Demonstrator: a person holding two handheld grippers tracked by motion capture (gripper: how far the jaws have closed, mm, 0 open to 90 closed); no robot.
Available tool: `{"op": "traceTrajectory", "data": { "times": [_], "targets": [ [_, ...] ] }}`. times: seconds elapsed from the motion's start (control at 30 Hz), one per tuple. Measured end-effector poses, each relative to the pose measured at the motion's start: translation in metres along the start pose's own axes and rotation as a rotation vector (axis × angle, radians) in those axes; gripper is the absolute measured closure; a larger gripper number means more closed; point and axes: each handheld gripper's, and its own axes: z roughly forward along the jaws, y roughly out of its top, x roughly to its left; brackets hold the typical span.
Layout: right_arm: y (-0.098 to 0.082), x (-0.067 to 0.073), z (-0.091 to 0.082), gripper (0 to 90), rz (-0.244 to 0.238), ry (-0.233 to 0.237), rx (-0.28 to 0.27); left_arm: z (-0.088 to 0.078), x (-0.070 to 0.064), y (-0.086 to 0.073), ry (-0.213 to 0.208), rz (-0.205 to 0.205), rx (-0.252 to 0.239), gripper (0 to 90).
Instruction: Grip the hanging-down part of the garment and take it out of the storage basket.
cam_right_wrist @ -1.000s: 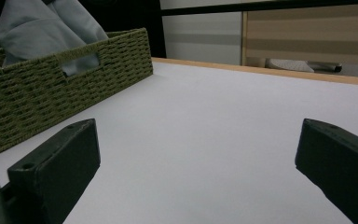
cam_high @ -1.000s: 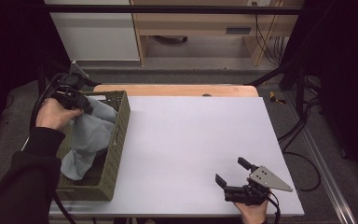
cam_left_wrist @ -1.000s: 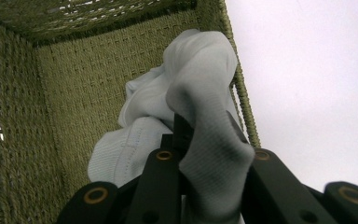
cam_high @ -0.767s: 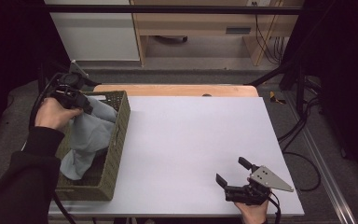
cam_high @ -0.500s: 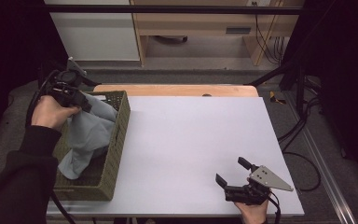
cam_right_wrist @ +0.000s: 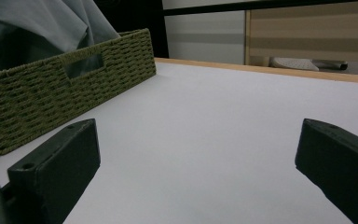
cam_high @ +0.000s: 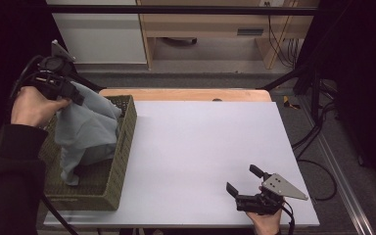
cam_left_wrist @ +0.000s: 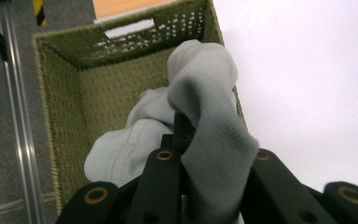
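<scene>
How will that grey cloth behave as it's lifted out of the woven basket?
Probably floppy: the grey cloth drapes in folds from the left gripper. Likely light, held by one pinch. Its trailing end may drag on the woven basket.

broad white tabletop point(cam_high: 200, 147) bare between woven basket point(cam_high: 122, 147) at left edge and right gripper point(cam_high: 245, 182) near front right corner, grey cloth point(cam_high: 85, 129) draped over basket's interior, blocking entry there

Left hand point(cam_high: 32, 105) raised at far left, its left gripper point(cam_high: 73, 96) angled downward with jaws clamped tight on grey fabric; right hand point(cam_high: 267, 223) low at the near edge, its right gripper point(cam_high: 242, 182) level, jaws spread wide with nothing between them.
</scene>
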Motion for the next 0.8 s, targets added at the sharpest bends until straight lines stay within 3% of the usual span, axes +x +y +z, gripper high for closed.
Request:
{"op": "traceTrajectory", "data": {
  "times": [0.4, 0.57, 0.8],
  "targets": [
    [0.005, 0.006, 0.009, 0.4, -0.009, 0.039, 0.016, -0.025, -0.002, 0.003, 0.007, 0.006, -0.046, 80.8],
    [0.014, 0.013, 0.021, 0.4, -0.015, 0.090, 0.015, -0.035, -0.002, 0.003, 0.011, 0.004, -0.064, 80.8],
    [0.033, 0.034, 0.049, 0.4, -0.020, 0.194, 0.011, -0.045, -0.004, 0.004, 0.014, 0.009, -0.082, 80.8]
  ]
}}
